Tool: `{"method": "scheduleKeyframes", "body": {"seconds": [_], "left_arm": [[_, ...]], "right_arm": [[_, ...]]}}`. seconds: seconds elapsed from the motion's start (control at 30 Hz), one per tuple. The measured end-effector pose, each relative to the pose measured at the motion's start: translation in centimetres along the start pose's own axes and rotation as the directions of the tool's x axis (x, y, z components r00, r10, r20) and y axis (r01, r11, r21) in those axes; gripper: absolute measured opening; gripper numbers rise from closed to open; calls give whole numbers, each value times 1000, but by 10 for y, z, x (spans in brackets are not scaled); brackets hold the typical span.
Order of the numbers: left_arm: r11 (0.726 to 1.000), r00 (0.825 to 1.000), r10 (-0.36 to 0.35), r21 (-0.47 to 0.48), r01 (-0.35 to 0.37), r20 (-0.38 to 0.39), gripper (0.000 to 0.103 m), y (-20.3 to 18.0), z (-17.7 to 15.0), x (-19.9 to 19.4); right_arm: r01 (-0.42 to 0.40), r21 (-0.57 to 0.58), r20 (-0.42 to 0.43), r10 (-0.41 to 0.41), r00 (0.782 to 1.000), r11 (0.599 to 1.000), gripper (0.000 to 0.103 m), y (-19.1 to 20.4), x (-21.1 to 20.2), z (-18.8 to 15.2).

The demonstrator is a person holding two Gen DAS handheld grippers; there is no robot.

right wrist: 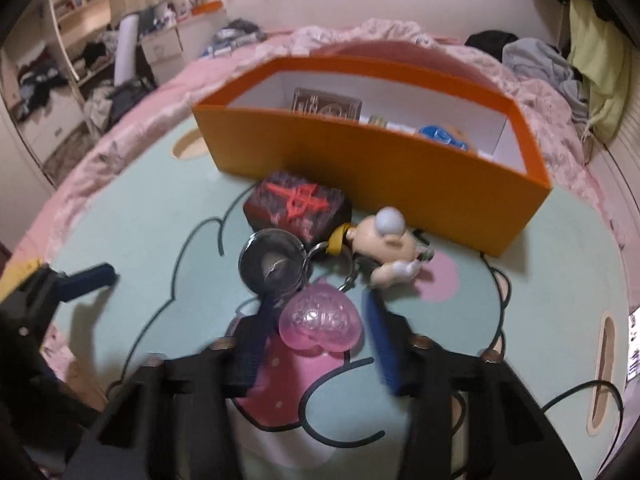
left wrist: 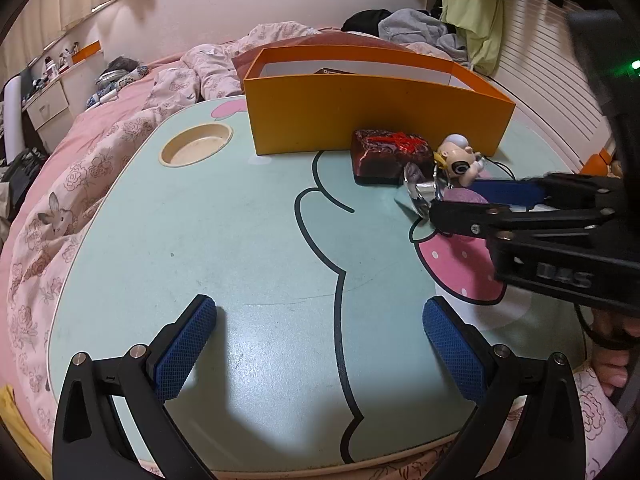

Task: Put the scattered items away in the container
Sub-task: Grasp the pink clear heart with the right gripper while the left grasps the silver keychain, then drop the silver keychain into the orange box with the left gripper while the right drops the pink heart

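Now your right claw point(right wrist: 316, 332) straddles the pink heart charm point(right wrist: 320, 320), jaws apart, not yet clamped

Light, hard, slick plastic with rings, mirror point(right wrist: 272, 266) and figurine point(right wrist: 390, 246) trailing loose toward the orange box point(right wrist: 360, 152) – pinch the heart's flanks; its chain runs away from you on the tabletop point(left wrist: 240, 240); left claw point(left wrist: 320, 344) hangs wide apart
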State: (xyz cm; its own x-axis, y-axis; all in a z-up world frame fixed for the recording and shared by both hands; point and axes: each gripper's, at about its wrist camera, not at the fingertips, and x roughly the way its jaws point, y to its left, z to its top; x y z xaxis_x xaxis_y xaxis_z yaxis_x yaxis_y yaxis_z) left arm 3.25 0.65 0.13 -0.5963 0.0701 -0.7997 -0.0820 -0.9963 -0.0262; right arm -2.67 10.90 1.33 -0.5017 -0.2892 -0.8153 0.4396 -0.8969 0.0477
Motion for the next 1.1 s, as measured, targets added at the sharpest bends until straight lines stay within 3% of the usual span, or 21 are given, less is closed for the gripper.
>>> {"method": "scheduleKeyframes", "body": {"seconds": [0.23, 0.37, 0.47, 0.6, 0.67, 0.73, 0.77, 0.83, 0.93, 1.1], "left_arm": [[1000, 1000, -4, 0, 4, -6, 103, -1, 1, 0], [995, 993, -94, -15, 95, 71, 103, -2, 13, -17], [994, 990, -111, 29, 109, 83, 101, -16, 35, -18], [991, 993, -102, 89, 97, 59, 78, -34, 57, -2], [990, 993, -119, 78, 116, 24, 61, -37, 63, 10], [989, 991, -137, 61, 137, 0, 52, -36, 66, 21], [987, 988, -151, 51, 151, -21, 38, -35, 65, 27], [984, 984, -175, 24, 176, -27, 26, -31, 62, 32], [973, 973, -231, -24, 231, 7, 26, -18, 60, 26], [971, 969, -231, -40, 235, 91, 26, -3, 55, -3]], "right_arm": [[-58, 94, 58, 53, 997, 994, 38, -20, -25, -23], [-27, 160, 111, 10, 994, 987, 38, -33, -44, -40], [-38, 199, 129, 12, 992, 979, 38, -39, -49, -47], [-42, 216, 129, 14, 992, 975, 38, -41, -49, -48], [-44, 218, 126, 17, 992, 975, 38, -42, -48, -48], [-45, 220, 127, 18, 992, 974, 38, -42, -48, -49], [-47, 222, 126, 19, 992, 974, 38, -42, -48, -49], [-50, 229, 126, 21, 992, 972, 38, -42, -48, -51], [-54, 237, 125, 24, 992, 970, 38, -43, -47, -52], [-40, 220, 129, 11, 992, 975, 38, -40, -49, -50]]}}
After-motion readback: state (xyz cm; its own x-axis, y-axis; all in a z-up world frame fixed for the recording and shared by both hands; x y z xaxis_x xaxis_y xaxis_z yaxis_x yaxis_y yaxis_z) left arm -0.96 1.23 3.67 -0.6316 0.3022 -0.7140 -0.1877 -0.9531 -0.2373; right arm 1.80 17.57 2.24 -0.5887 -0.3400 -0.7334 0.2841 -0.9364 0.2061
